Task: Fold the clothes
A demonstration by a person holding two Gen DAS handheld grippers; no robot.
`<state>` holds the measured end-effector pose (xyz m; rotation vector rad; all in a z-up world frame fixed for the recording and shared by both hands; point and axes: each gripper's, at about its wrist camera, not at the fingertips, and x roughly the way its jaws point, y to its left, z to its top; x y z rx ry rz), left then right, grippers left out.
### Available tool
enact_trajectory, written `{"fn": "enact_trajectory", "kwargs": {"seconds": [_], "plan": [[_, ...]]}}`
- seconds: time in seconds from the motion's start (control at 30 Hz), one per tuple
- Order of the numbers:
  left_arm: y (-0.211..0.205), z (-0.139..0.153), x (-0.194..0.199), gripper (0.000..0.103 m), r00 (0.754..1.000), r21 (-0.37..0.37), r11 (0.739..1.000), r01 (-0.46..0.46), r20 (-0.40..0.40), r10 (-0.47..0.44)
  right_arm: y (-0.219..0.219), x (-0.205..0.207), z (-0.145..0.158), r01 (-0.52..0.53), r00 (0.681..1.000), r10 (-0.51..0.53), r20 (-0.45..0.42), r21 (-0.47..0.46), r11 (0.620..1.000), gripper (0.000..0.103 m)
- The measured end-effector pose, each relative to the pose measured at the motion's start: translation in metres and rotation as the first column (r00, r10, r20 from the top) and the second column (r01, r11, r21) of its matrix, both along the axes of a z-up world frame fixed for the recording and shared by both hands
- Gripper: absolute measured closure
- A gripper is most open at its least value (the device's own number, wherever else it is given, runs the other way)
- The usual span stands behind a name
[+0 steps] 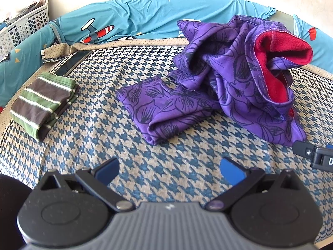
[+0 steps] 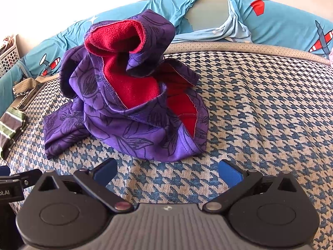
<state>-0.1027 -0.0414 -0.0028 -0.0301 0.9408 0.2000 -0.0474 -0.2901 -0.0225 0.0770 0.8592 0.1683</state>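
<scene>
A purple flower-print garment with red fleece lining lies crumpled in a heap on the houndstooth bed cover. A folded green, brown and white striped garment rests at the left. My left gripper hovers open over the cover, just short of the heap's near left end. My right gripper is open too, right in front of the heap's near edge. Nothing sits between either pair of blue fingers. Part of the right gripper shows at the left view's right edge.
A blue sheet with aeroplane prints bunches along the far side of the bed. A white perforated basket stands at the far left. A dark phone-like slab and a dotted beige strap lie beyond the striped garment.
</scene>
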Motion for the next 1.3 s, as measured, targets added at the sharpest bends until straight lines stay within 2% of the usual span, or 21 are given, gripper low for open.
{"fn": "enact_trajectory", "kwargs": {"seconds": [1.1, 1.3], "plan": [[-0.0016, -0.0016, -0.0014, 0.000, 1.000, -0.005, 1.000, 0.004, -0.002, -0.004, -0.0009, -0.0007, -0.0012, 0.006, 1.000, -0.006, 0.000, -0.001, 1.000, 0.000], [0.0009, -0.0026, -0.0013, 0.000, 1.000, -0.016, 1.000, 0.009, 0.007, -0.009, -0.0003, -0.0018, -0.0087, 0.059, 0.998, -0.059, -0.037, -0.006, 0.998, 0.000]]}}
